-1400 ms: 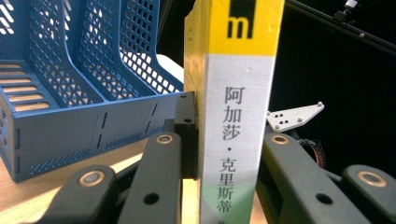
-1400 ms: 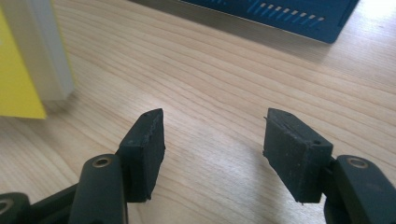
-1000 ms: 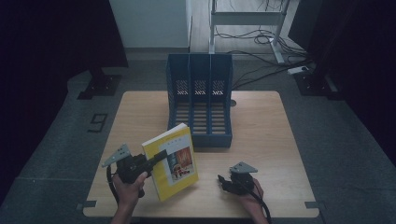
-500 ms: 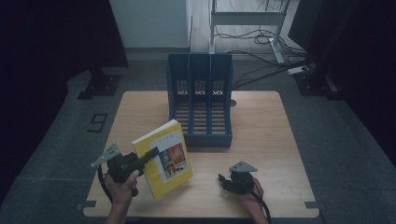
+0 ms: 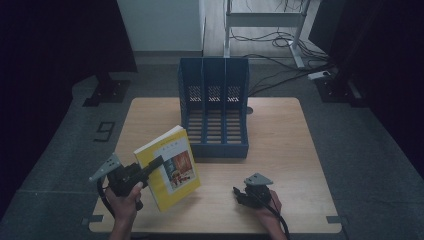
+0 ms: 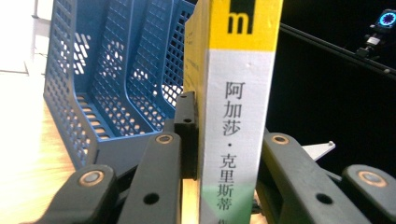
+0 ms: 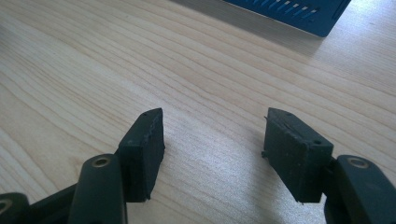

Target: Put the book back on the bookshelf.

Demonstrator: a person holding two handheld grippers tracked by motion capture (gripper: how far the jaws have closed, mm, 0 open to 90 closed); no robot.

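Observation:
A yellow book [image 5: 167,166] with a picture on its cover is held tilted above the table's front left. My left gripper [image 5: 152,164] is shut on it at its spine edge. In the left gripper view the jaws clamp both sides of the white and yellow spine [image 6: 238,107], which stands upright with black characters on it. A blue three-slot file rack [image 5: 215,107] stands at the table's middle back, its slots facing the front; it also appears as the blue rack [image 6: 107,79] behind the book. My right gripper [image 5: 239,193] rests low at the front right, open, with bare wood [image 7: 215,135] between its jaws.
The wooden table [image 5: 280,135] has free surface right of the rack and between the two hands. Beyond the far edge are a desk frame with cables [image 5: 270,35] and dark stands on a grey floor.
My left gripper has carried the book a little toward the front left and tipped it further. The right gripper has kept still.

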